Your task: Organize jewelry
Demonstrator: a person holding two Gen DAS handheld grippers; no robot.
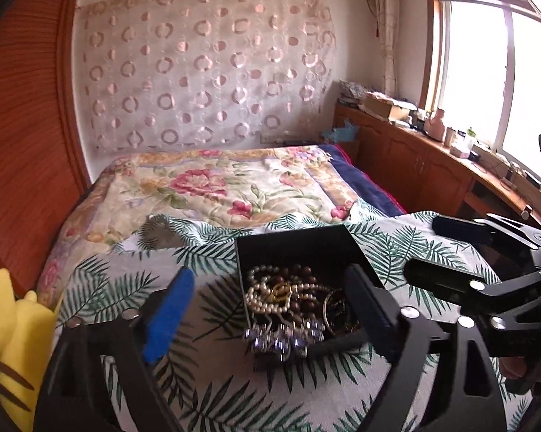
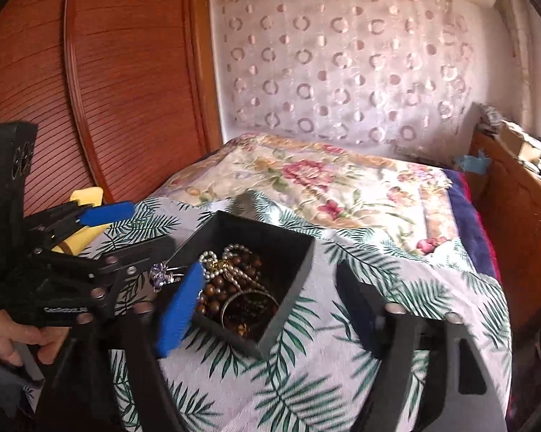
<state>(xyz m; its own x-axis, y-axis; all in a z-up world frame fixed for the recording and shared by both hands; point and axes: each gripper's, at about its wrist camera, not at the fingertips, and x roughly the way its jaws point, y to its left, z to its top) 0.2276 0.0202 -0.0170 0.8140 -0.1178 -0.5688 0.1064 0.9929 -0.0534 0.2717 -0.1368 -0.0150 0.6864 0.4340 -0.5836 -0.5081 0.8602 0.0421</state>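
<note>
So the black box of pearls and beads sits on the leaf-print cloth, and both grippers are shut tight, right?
Not quite. The black box with pearls does sit on the leaf-print cloth, but the left gripper and right gripper are open, as each wrist view shows.

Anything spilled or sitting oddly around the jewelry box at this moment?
Yes. A purple crystal piece hangs over the near rim of the black box, partly outside it on the leaf-print cloth. The pearl strand and brown beads lie tangled inside. Both grippers are open and hold nothing.
</note>
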